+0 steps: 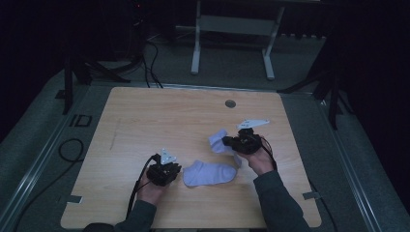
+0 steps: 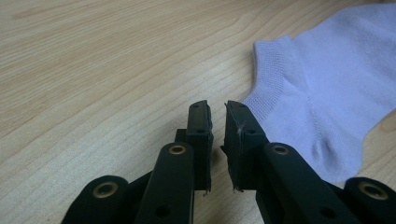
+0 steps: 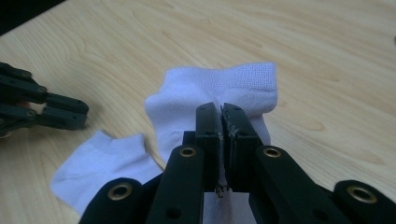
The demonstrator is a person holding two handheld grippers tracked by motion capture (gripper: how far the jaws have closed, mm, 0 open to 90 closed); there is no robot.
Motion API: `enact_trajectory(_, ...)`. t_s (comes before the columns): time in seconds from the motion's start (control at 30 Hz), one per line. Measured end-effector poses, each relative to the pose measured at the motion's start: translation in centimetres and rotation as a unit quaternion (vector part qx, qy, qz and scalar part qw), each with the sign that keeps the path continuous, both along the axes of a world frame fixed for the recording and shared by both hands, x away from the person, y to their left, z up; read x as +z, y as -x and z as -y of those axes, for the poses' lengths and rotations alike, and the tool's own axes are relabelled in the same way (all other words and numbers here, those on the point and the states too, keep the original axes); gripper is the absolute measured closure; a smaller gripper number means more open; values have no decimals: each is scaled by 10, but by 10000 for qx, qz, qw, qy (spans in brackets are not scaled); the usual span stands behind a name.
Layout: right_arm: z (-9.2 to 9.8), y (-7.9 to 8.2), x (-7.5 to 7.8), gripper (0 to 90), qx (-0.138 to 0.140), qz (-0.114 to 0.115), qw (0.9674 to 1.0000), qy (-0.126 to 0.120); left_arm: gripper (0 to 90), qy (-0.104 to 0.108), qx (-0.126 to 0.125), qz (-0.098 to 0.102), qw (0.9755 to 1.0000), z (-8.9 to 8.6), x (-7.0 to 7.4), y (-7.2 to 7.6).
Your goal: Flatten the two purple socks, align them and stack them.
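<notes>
The left gripper (image 1: pixel 170 170) is resting on the light wooden table (image 1: pixel 145 121), its jaws slightly apart and holding nothing, just beside a flat pale lilac ankle sock (image 1: pixel 209 174). The right gripper (image 1: pixel 231 143) is pinching a second pale lilac sock (image 3: pixel 219 88) above the table.
</notes>
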State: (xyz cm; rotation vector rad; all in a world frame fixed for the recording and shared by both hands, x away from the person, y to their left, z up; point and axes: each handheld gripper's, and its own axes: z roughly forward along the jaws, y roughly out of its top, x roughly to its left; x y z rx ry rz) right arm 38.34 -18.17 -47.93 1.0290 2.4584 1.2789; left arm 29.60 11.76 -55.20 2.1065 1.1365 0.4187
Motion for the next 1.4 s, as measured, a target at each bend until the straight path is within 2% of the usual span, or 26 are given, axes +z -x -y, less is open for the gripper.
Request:
enact_trajectory(0.23, 5, 18, 13, 853, 120, 176, 9996, -177, 798, 2, 13, 5, 10000, 0, 0, 0)
enact_trajectory(0.33, 4, 20, 15, 853, 150, 208, 9995, -200, 797, 7, 12, 6, 10000, 0, 0, 0)
enact_trajectory(0.4, 4, 31, 20, 853, 200, 288, 9990, -284, 797, 20, 25, 13, 10000, 0, 0, 0)
enact_trajectory(0.53, 3, 39, 20, 853, 246, 298, 9988, -287, 796, 37, 17, 21, 10000, 0, 0, 1)
enact_trajectory(0.7, -1, 43, 16, 852, 226, 222, 9993, -215, 797, 41, 1, 43, 10000, 1, 2, 3)
enact_trajectory(0.73, -5, 45, 12, 852, 245, 141, 9994, -194, 797, 46, -17, 63, 10000, 2, 3, 4)
enact_trajectory(1.0, -19, 48, -5, 852, 392, -36, 9991, -149, 797, 86, -70, 106, 9999, 3, 5, 9)
enact_trajectory(1.1, -26, 49, -13, 852, 458, -135, 9987, -163, 797, 131, -92, 131, 9998, 4, 7, 10)
enact_trajectory(1.37, -36, 53, -26, 853, 506, -233, 9982, -225, 796, 334, -202, 154, 9991, 6, 13, 16)
enact_trajectory(1.4, -37, 53, -27, 853, 499, -244, 9982, -224, 795, 349, -235, 202, 9989, 7, 15, 18)
